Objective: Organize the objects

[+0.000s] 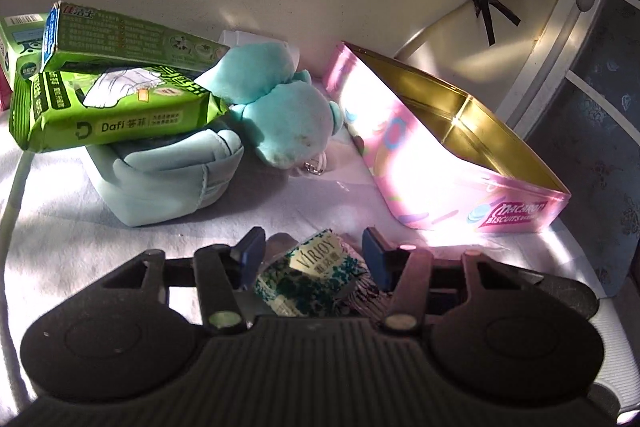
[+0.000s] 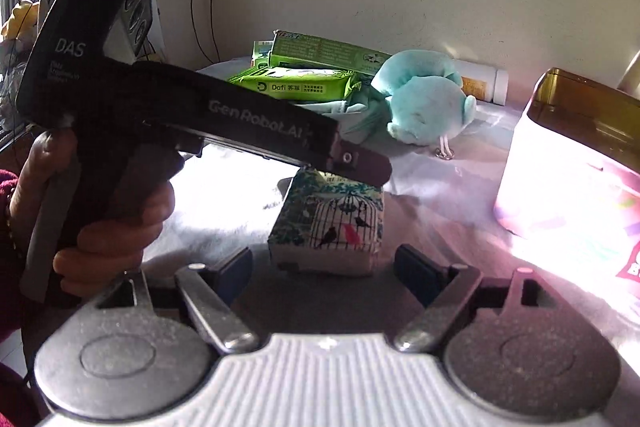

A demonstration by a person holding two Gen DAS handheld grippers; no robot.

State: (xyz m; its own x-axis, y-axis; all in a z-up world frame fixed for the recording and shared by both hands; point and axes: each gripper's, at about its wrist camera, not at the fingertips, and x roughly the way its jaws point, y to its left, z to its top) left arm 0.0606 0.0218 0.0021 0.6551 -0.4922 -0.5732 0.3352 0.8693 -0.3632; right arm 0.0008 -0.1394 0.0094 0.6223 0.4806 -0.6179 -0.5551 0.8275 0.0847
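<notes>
Two grippers I steer, left gripper (image 1: pixel 314 259) pinching the tissue pack (image 1: pixel 310 277) near the tin (image 1: pixel 440 163), right gripper (image 2: pixel 322 267) spread, bare cloth (image 1: pixel 60 227) leftward, only right view shows my hand (image 2: pixel 112 227).

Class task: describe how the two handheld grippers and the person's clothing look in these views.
The left gripper has a black pistol-shaped body lettered "DAS" and "GenRobot.AI". Both it and the right gripper carry dark blue pads on dark arms with round pivots above a ribbed base. The sleeve is dark red.
</notes>
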